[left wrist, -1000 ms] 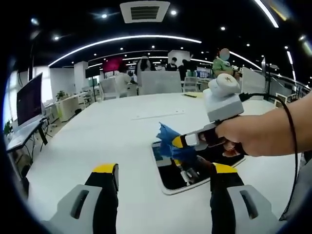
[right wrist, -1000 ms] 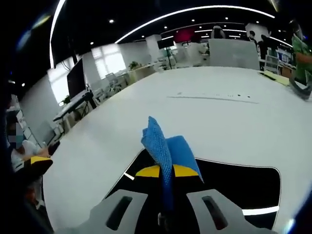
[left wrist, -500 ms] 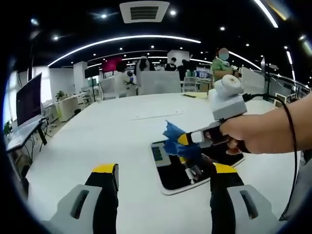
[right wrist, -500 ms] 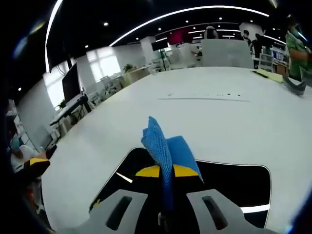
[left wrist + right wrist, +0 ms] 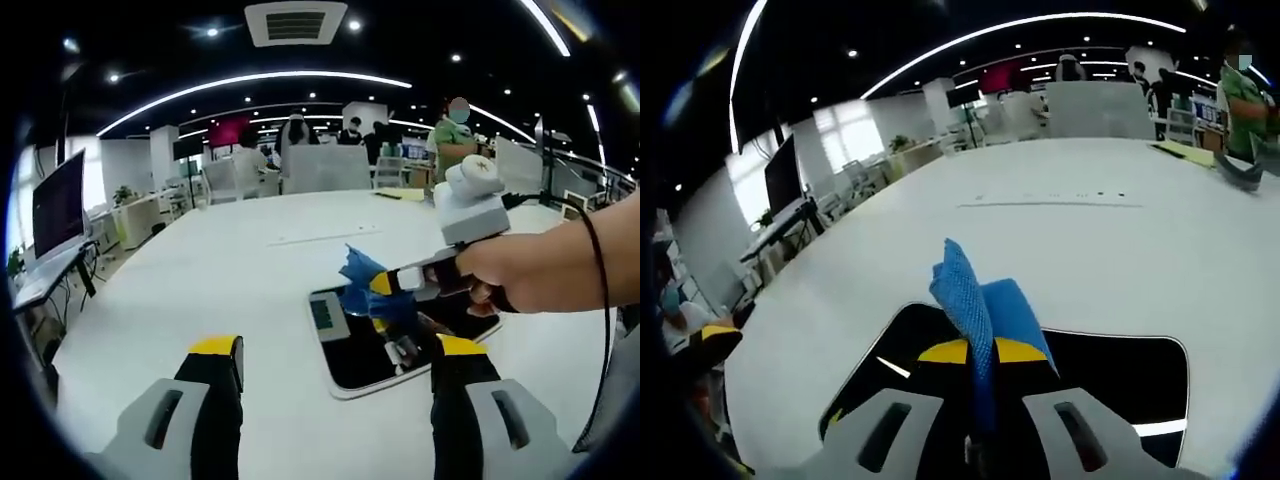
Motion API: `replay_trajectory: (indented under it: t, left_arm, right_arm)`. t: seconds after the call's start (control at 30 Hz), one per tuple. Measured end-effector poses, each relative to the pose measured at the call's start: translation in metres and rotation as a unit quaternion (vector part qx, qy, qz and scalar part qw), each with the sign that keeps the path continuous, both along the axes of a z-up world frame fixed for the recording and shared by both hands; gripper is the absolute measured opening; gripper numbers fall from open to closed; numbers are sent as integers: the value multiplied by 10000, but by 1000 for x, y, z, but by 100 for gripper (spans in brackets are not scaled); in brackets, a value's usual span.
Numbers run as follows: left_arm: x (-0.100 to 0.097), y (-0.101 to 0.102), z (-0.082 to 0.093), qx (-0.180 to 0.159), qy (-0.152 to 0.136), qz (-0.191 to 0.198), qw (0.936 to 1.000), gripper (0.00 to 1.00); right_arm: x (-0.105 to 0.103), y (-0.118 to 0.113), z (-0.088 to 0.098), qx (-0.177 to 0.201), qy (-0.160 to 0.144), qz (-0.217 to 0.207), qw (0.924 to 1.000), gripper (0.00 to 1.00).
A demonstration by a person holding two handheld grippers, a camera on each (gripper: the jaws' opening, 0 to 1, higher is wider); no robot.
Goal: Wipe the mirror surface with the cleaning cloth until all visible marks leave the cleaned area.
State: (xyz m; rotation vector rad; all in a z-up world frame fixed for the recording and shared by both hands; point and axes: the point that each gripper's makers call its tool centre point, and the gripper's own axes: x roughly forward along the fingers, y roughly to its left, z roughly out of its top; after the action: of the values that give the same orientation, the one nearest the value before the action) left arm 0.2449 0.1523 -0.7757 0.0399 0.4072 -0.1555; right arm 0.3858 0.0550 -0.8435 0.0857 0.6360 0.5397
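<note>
A rectangular mirror (image 5: 365,358) with a white rim lies flat on the white table (image 5: 220,280); its dark glass reflects the ceiling. My right gripper (image 5: 385,288), held by a hand, hovers over the mirror's far part, shut on a folded blue cleaning cloth (image 5: 362,278). In the right gripper view the cloth (image 5: 975,300) stands up between the shut yellow-tipped jaws of that gripper (image 5: 980,352), with the mirror (image 5: 1120,370) spread below. My left gripper (image 5: 335,350) stands open near the table's front edge, nothing between its fingers, the mirror just beyond its right finger.
The wide white table stretches far ahead. A monitor (image 5: 60,205) stands at the left on a side desk. Chairs and several people (image 5: 455,135) are at the far end. A cable (image 5: 595,300) hangs from the right gripper. The left gripper's yellow tip (image 5: 710,335) shows at the left edge.
My right gripper has moved with the cloth to the right across the mirror. The left gripper has stayed still.
</note>
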Motion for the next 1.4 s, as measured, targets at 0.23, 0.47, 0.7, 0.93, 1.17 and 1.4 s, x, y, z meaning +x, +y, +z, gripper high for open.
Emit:
replay_trajectory:
  t: [0.23,0.47,0.7,0.93,1.17,1.4]
  left_arm:
    - [0,1,0,5,3,6,10000,77]
    - [0,-3,-1,20,8,-50,10000,77]
    - [-1,-6,0,32,8,-91,10000,77]
    - [-1,-6,0,34,20,-94,9999,77]
    - [-1,-8,-1,57,42,-120,9999,77]
    - [-1,-9,-1,83,44,-143,9999,77]
  right_arm:
    - [2,-15,0,102,67,-162,9998,3]
    - [4,-35,0,81,66,-302,9995,3]
    - [5,-53,1,99,59,-450,9989,3]
    - [7,-72,1,104,50,-579,9983,3]
    - [6,-87,3,135,47,-720,9973,3]
    - [4,-96,3,136,54,-800,9967,3]
